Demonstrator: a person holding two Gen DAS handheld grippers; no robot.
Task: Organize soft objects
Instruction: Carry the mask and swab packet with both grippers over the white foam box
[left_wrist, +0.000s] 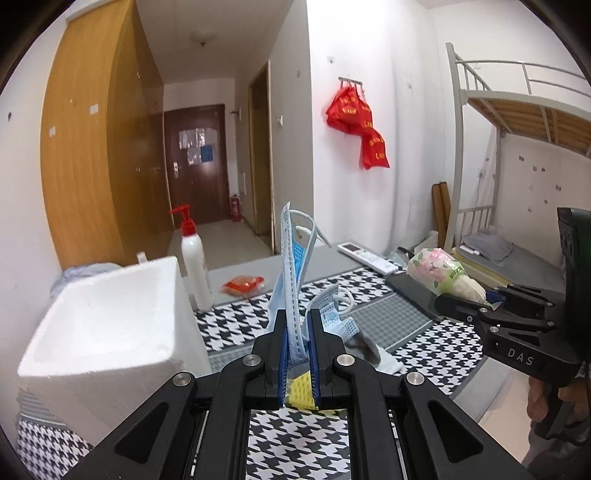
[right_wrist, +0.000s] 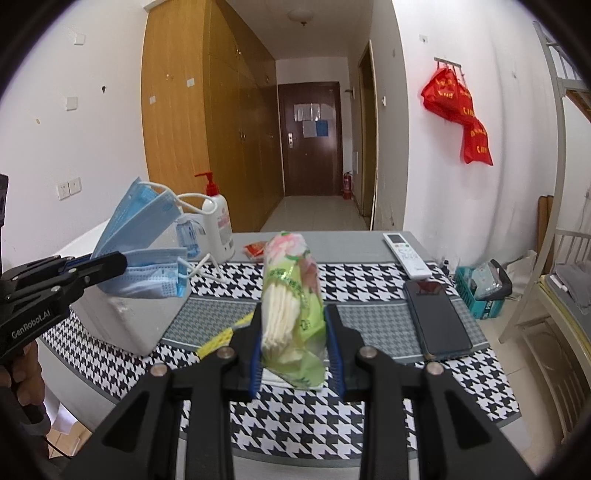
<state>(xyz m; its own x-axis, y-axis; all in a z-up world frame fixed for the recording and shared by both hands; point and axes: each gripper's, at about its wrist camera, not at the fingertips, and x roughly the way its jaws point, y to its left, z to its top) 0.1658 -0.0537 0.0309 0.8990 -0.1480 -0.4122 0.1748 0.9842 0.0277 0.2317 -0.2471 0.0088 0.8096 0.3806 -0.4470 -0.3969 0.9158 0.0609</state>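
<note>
Left gripper clamps blue face masks, foam box at nine o'clock; right gripper squeezes a tissue pack, phone at three o'clock.

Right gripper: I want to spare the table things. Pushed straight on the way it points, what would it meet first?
Probably the houndstooth table mat ahead of the tissue pack held by the right gripper; phone and remote sit off right. Depth unclear.
</note>
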